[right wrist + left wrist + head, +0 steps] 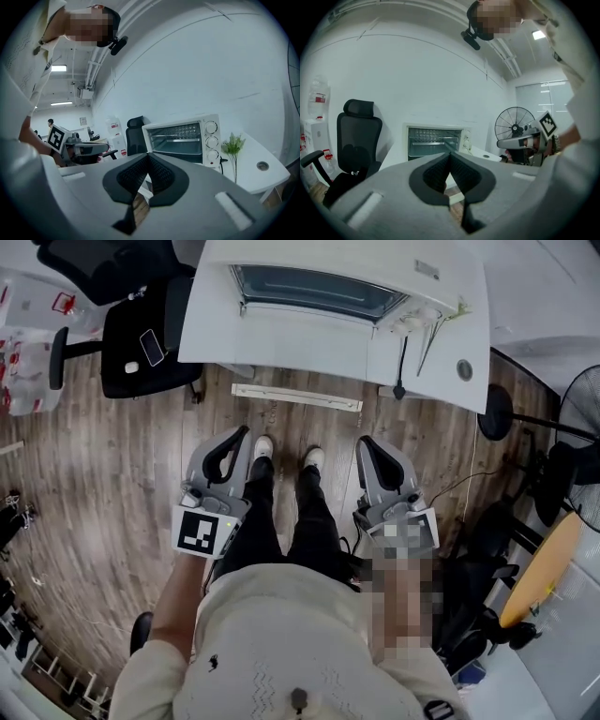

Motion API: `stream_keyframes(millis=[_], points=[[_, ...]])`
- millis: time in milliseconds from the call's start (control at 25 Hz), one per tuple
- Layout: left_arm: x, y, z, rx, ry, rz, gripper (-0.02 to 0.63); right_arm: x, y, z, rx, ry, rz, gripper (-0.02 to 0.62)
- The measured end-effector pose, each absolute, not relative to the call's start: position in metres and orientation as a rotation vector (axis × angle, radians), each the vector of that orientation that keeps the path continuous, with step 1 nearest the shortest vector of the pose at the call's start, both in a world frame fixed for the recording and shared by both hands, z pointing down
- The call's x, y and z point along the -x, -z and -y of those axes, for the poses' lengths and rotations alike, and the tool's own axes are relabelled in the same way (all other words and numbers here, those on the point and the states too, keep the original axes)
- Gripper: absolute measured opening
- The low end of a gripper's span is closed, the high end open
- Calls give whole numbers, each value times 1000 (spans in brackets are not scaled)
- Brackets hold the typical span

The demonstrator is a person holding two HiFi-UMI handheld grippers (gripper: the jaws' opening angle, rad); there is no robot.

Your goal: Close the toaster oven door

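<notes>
Wood-plank floor (122,484) — smooth matt table (281,348)

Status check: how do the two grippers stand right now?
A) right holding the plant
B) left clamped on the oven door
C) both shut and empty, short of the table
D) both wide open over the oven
C: the left gripper and right gripper both show jaws together with nothing between them, and both hang over the floor, short of the table.
</notes>
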State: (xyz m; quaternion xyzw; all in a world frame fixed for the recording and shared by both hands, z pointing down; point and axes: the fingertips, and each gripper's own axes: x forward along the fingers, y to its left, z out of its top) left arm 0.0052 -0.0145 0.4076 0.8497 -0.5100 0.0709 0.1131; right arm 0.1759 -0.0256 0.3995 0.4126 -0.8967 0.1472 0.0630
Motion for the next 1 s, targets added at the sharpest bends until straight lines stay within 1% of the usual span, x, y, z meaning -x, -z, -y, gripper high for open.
stream_keyframes(millis=[320, 760, 1000], points=[[-4, -485, 23, -2408, -276, 1458, 5, -172, -488, 29, -1166, -515, 2600, 11], [1, -568, 33, -2341, -325, 1433, 5, -181, -579, 31, -1195, -609, 2509, 11], [10, -630, 22, -2282, -384, 1406, 6, -190, -633, 33, -1262, -636, 2459, 11]])
